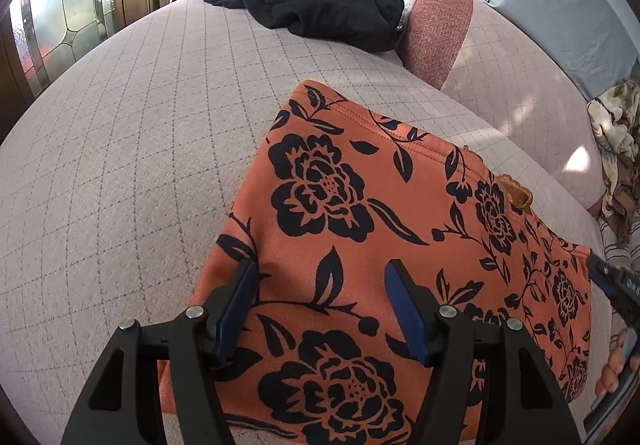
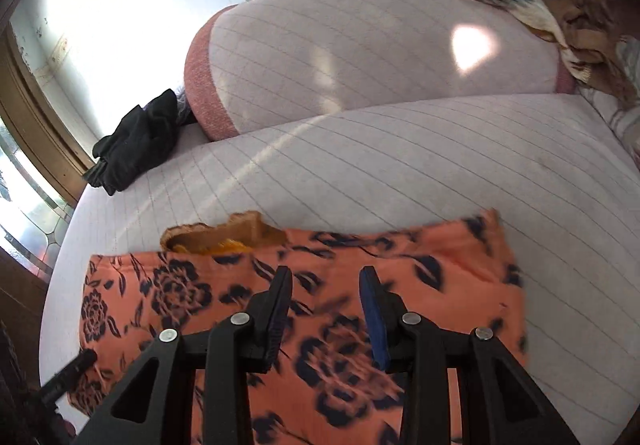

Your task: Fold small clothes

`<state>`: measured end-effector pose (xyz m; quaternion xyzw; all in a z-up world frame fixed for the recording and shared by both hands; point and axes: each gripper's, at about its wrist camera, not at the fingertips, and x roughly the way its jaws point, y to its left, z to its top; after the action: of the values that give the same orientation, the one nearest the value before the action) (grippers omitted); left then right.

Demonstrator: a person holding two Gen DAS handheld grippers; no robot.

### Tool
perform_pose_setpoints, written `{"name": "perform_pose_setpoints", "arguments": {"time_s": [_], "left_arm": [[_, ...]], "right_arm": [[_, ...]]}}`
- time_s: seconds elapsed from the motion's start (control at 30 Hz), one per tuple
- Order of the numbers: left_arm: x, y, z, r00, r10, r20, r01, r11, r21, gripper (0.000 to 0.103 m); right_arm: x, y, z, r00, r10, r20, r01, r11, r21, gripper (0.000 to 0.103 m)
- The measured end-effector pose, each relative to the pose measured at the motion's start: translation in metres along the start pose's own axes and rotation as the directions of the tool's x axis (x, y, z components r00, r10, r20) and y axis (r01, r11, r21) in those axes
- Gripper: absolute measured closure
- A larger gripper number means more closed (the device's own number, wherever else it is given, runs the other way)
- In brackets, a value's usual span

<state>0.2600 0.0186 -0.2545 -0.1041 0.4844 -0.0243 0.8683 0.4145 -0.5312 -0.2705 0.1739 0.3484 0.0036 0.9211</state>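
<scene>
In the left wrist view, an orange floral garment [image 1: 360, 229] is seen spread flat on the pale checked sofa seat [image 1: 120, 165]. The left gripper [image 1: 320, 285] is held above the garment's near end, its jaws set well apart with nothing between the blue pads [image 1: 404, 309], so no cloth is held. A black garment [image 1: 320, 5] is bunched at the far end of the seat, beyond the floral garment, beside a pink cushion [image 1: 436, 25]. The tip of the right gripper [image 1: 612, 277] shows at the floral garment's right edge (fingers of a hand [image 1: 612, 369] are glimpsed below it).

In the right wrist view, the floral garment [image 2: 420, 277] is seen lying on the seat [image 2: 400, 165] under the right gripper [image 2: 326, 277]. Its jaws are parted moderately, and no fabric is pinched between them. A tan lining [image 2: 224, 233] shows at the garment's far edge.
</scene>
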Motion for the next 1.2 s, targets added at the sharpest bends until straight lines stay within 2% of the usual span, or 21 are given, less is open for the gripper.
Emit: {"name": "perform_pose_setpoints", "arguments": {"time_s": [0.13, 0.23, 0.3, 0.4, 0.5, 0.57, 0.63, 0.7, 0.77, 0.8, 0.83, 0.9, 0.93, 1.0, 1.1, 1.13, 1.2], "left_arm": [[-0.006, 0.007, -0.010, 0.998, 0.056, 0.008, -0.056, 0.998, 0.002, 0.036], [-0.002, 0.012, -0.019, 0.988, 0.155, -0.007, -0.155, 0.987, 0.030, 0.036], [0.001, 0.020, -0.026, 0.978, 0.205, -0.037, -0.204, 0.978, 0.035, 0.017], [-0.010, 0.040, -0.029, 0.985, 0.143, -0.092, -0.148, 0.987, -0.057, 0.016], [-0.034, 0.057, -0.037, 0.989, 0.120, -0.081, -0.129, 0.986, -0.106, 0.017], [-0.052, 0.060, -0.042, 0.995, 0.089, -0.045, -0.093, 0.989, -0.113, 0.017], [-0.064, 0.053, -0.046, 0.997, 0.079, -0.013, -0.080, 0.994, -0.068, 0.017], [-0.064, 0.040, -0.050, 0.995, 0.099, -0.014, -0.099, 0.995, 0.000, 0.017], [-0.049, 0.033, -0.054, 0.990, 0.128, -0.059, -0.125, 0.990, 0.058, 0.017], [-0.036, 0.032, -0.059, 0.982, 0.158, -0.105, -0.149, 0.985, 0.087, 0.016], [-0.025, 0.033, -0.060, 0.975, 0.167, -0.145, -0.155, 0.984, 0.089, 0.014], [-0.031, 0.039, -0.056, 0.981, 0.137, -0.137, -0.134, 0.991, 0.031, 0.012], [-0.034, 0.039, -0.053, 0.982, 0.125, -0.142, -0.123, 0.992, 0.022, 0.012], [-0.042, 0.037, -0.049, 0.989, 0.109, -0.099, -0.106, 0.994, 0.029, 0.012], [-0.049, 0.021, -0.048, 0.997, 0.052, -0.060, -0.048, 0.996, 0.070, 0.013], [-0.048, 0.015, -0.050, 0.997, 0.057, -0.055, -0.051, 0.994, 0.101, 0.012], [-0.032, 0.003, -0.052, 0.988, 0.139, -0.063, -0.126, 0.977, 0.170, 0.012]], "right_arm": [[-0.033, -0.054, -0.042, 0.996, 0.022, -0.085, -0.014, 0.996, 0.084, 0.065], [-0.047, -0.073, -0.079, 0.992, 0.032, -0.119, -0.019, 0.994, 0.107, 0.063], [-0.046, -0.079, -0.100, 0.990, -0.008, -0.141, 0.020, 0.996, 0.083, 0.063], [-0.060, -0.080, -0.111, 0.993, -0.005, -0.115, 0.014, 0.996, 0.083, 0.063], [-0.082, -0.075, -0.115, 0.997, 0.058, -0.044, -0.054, 0.994, 0.090, 0.062], [-0.093, -0.069, -0.120, 0.995, 0.103, -0.015, -0.101, 0.992, 0.080, 0.062], [-0.093, -0.062, -0.123, 0.992, 0.123, -0.017, -0.122, 0.990, 0.071, 0.062], [-0.081, -0.056, -0.125, 0.991, 0.123, -0.054, -0.119, 0.990, 0.076, 0.062], [-0.060, -0.052, -0.129, 0.985, 0.106, -0.134, -0.094, 0.991, 0.090, 0.061], [-0.047, -0.050, -0.133, 0.978, 0.080, -0.194, -0.064, 0.994, 0.088, 0.061], [-0.042, -0.048, -0.134, 0.977, 0.061, -0.205, -0.045, 0.996, 0.082, 0.061], [-0.048, -0.038, -0.130, 0.983, 0.049, -0.176, -0.040, 0.998, 0.057, 0.060], [-0.053, -0.034, -0.128, 0.985, 0.081, -0.149, -0.073, 0.996, 0.058, 0.060], [-0.062, -0.027, -0.122, 0.983, 0.160, -0.092, -0.154, 0.986, 0.069, 0.060], [-0.064, -0.007, -0.116, 0.969, 0.245, -0.029, -0.244, 0.969, 0.033, 0.060], [-0.058, 0.002, -0.116, 0.962, 0.269, -0.046, -0.269, 0.963, 0.021, 0.060], [-0.035, 0.020, -0.123, 0.943, 0.299, -0.144, -0.299, 0.954, 0.020, 0.056]]}}
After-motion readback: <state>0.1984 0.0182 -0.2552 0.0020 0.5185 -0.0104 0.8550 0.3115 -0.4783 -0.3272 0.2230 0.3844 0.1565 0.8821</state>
